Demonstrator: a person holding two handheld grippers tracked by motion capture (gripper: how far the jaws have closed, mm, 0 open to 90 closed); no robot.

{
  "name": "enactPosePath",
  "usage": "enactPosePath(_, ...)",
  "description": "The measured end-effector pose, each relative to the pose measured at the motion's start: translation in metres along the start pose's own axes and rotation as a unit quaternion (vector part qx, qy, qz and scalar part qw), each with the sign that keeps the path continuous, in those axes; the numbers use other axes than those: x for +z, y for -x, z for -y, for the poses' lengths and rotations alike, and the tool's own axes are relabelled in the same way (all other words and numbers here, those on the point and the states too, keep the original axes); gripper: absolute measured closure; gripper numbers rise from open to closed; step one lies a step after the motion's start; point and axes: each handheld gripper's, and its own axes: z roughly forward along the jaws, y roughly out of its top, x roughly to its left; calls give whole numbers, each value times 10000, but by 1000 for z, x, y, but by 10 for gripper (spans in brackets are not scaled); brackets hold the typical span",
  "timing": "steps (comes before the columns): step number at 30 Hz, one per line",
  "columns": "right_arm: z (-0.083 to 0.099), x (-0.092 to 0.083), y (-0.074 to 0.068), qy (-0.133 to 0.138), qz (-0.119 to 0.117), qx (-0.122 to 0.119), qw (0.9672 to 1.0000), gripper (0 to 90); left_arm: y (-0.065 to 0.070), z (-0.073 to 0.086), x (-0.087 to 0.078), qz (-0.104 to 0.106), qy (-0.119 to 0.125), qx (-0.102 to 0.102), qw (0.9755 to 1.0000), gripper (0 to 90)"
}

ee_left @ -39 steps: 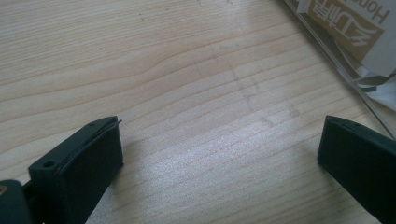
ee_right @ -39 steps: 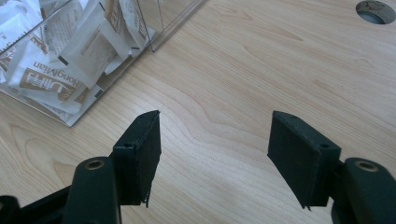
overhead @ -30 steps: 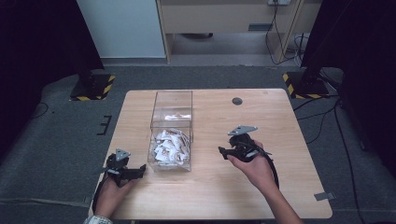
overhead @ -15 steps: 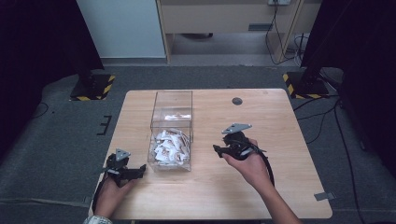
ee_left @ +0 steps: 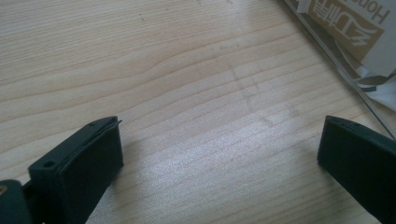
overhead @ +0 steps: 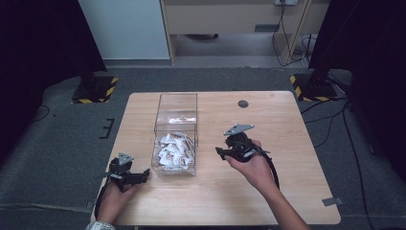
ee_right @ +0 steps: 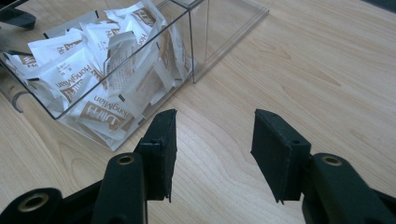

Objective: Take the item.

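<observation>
A clear plastic box (overhead: 176,103) stands left of the table's middle, and white sachets (overhead: 173,149) with brown print are piled in its near compartment. My left gripper (overhead: 143,173) rests low at the box's near left corner, open with nothing between its fingers (ee_left: 219,154); the box wall (ee_left: 336,51) and a sachet (ee_left: 345,23) show at the top right of its view. My right gripper (overhead: 219,152) hovers right of the box and points at it. Its jaws have just been closing and stand partly open over bare wood (ee_right: 212,140). The sachets (ee_right: 100,60) lie ahead on its left.
A small dark round disc (overhead: 243,103) sits near the table's far edge. A grey tape strip (overhead: 331,201) lies at the near right corner. Bare wood (overhead: 287,134) stretches right of the box. Black-and-yellow stand feet (overhead: 311,86) flank the table on the floor.
My right gripper has shifted a little to the left, toward the box, and its jaws have narrowed. The left gripper has stayed put.
</observation>
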Motion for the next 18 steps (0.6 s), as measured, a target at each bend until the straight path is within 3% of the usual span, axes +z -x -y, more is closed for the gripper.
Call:
enactPosePath(6, -8, 0, -2, 59, -23, 57, 10000, 512, 0, 0, 0, -1, 1, 0, 10000, 0)
enactPosePath(18, -39, 1, -14, 180, -58, -140, 9997, 548, 0, 0, 0, 0, 0, -1, 10000, 0)
